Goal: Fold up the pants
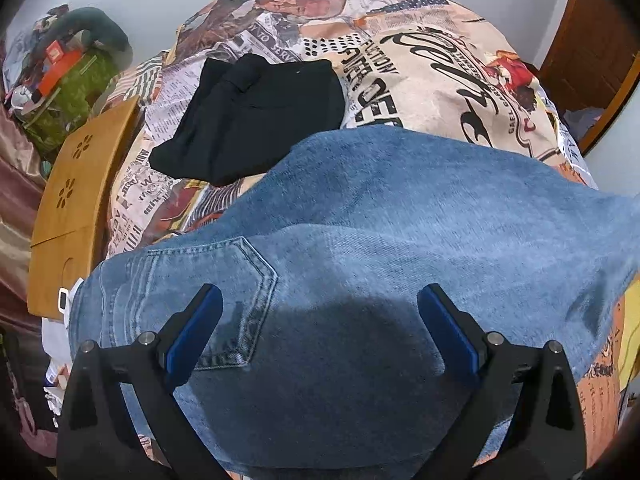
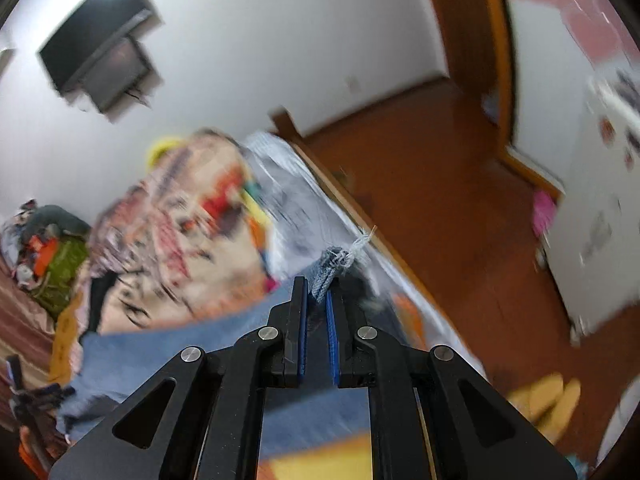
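Hovering over the jeans with jaws spread wide and nothing between them: left gripper, pads clear of the cloth, back pocket just under its left finger. Pinched near the tips of the right gripper, jaws nearly closed: a frayed denim hem, threads sticking out past the pads. Jeans lying on the bed, seat end beneath the left gripper, leg running away toward the right side of the left view, where its far edge looks lifted off the cover. Long axis judged to run from the seat under the left gripper out to the hem held by the right; right gripper therefore at the far end of that axis, left at the near end. Coming move, as a judgement: hem carried back along this axis toward the seat, laying leg over seat, with the left gripper placed to pin or catch the waist end. Beyond the jeans, well apart: a black garment, already folded by its look. Beside the bed at left: a wooden board. Farther still: a clutter pile against the wall. Right view heavily blurred; floor and wall screen discernible, little else.
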Demonstrator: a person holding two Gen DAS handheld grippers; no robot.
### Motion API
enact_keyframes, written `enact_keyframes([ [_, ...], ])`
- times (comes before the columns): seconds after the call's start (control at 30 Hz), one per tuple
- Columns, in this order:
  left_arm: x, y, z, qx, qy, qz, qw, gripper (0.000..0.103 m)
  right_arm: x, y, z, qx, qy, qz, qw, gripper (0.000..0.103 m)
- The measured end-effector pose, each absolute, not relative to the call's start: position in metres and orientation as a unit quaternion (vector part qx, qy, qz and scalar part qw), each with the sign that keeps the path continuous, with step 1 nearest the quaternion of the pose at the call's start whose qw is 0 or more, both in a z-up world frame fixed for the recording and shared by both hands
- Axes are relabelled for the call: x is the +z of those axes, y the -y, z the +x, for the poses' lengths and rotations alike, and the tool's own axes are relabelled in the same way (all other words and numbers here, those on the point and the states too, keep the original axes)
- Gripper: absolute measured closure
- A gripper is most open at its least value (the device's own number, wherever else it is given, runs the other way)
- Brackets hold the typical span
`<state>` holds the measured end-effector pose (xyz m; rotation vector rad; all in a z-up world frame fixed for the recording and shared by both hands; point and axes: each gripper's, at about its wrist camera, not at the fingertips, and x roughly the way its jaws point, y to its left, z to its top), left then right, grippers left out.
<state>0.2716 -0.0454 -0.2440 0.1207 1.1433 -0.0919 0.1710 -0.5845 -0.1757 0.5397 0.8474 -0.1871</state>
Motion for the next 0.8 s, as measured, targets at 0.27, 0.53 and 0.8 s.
enact_keyframes([
  [0.27, -0.246, 0.046, 0.269, -0.039, -0.536, 0.051, 0.842, 0.003, -0.218, 0.595, 0.140, -0.115, -0.462, 0.261, 0.839, 0.096],
  [0.53, -0.232, 0.036, 0.257, -0.058, -0.518, 0.046, 0.852, 0.003, -0.197, 0.581, 0.136, -0.170, -0.468, 0.183, 0.848, 0.084],
  [0.8, -0.199, -0.011, 0.251, -0.014, -0.461, 0.048, 0.886, 0.003, -0.134, 0.521, 0.163, -0.103, -0.407, 0.136, 0.897, 0.067],
])
